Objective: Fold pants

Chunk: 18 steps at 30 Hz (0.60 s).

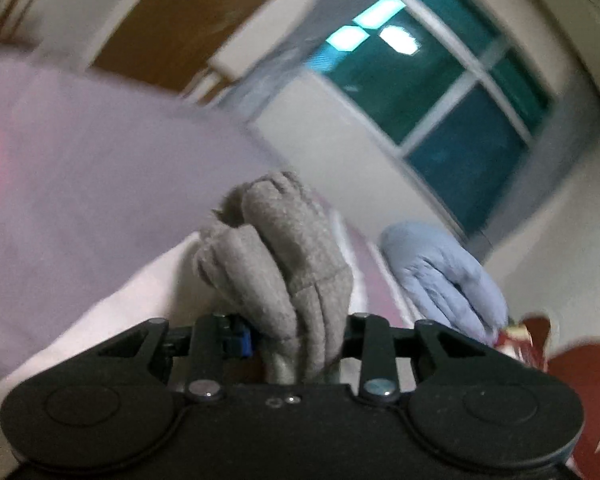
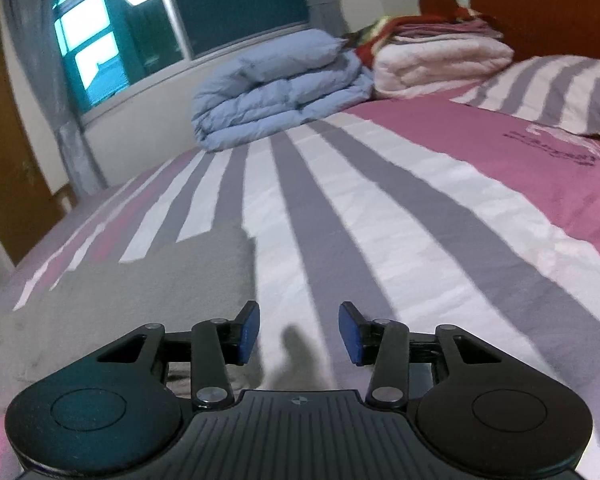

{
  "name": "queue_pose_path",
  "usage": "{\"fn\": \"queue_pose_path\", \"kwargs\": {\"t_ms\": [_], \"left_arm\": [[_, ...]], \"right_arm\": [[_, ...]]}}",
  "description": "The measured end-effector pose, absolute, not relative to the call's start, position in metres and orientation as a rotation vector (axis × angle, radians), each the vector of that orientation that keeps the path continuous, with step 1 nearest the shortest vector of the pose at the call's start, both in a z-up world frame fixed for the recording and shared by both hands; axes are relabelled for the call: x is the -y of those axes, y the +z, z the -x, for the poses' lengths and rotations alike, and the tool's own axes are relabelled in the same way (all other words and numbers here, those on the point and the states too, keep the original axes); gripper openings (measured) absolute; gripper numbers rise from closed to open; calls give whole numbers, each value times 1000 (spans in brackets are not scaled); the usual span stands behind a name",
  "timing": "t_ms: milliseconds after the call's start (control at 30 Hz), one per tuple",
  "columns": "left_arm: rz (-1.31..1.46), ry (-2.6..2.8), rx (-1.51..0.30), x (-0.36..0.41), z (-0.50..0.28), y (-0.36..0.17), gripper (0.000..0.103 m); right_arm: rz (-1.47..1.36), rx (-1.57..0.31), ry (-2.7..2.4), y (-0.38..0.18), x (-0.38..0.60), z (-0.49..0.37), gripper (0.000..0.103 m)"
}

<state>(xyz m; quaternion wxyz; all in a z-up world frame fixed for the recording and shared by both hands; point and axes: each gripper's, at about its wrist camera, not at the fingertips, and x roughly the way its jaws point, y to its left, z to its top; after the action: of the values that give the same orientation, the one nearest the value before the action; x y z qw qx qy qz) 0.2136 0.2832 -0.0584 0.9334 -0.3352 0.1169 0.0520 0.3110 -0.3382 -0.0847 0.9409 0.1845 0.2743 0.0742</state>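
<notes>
The grey fleece pants (image 1: 276, 248) rise in a bunched, folded wad between the jaws of my left gripper (image 1: 296, 340), which is shut on that fabric; the view is blurred and tilted. In the right wrist view the pants (image 2: 152, 280) lie flat on the striped bed cover (image 2: 380, 220), to the left of and under my right gripper (image 2: 299, 330). Its blue pads (image 2: 249, 332) stand apart with only the bed cover showing between them. The pants' right edge runs just beside the left pad.
A folded blue duvet (image 2: 276, 96) and a folded white quilt (image 2: 440, 64) sit at the far end of the bed by the window (image 2: 180, 12). A striped pillow (image 2: 548, 92) lies at the far right below the brown headboard (image 2: 540, 4). A wooden cabinet (image 2: 4, 160) stands on the left.
</notes>
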Motion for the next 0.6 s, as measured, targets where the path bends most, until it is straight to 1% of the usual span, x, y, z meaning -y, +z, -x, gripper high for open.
{"fn": "queue_pose_path", "kwargs": {"t_ms": [100,167,267,333,467,600], "left_arm": [[519,21,-248,-226,-226,-23,23],[455,-9,-265,-186,-238,-12,23],[396,-57,-289,-124,-257,-10,23],[289,-54,-327,-77,-269,-11,22],[108,-145,-362,4,-285,-7,22],[-35,-212,-410,70,-294,-22,22]], "right_arm": [[-374,-545,146,-76,353,-312,44],[-386,-568,144,-74,362,-316,45],[-404,-594,124,-75,376,-316,47],[-405,-608,111,-77,383,-315,49],[-459,-601,109,-79,402,-310,50],[-480,-577,102,-75,419,-302,50]]}}
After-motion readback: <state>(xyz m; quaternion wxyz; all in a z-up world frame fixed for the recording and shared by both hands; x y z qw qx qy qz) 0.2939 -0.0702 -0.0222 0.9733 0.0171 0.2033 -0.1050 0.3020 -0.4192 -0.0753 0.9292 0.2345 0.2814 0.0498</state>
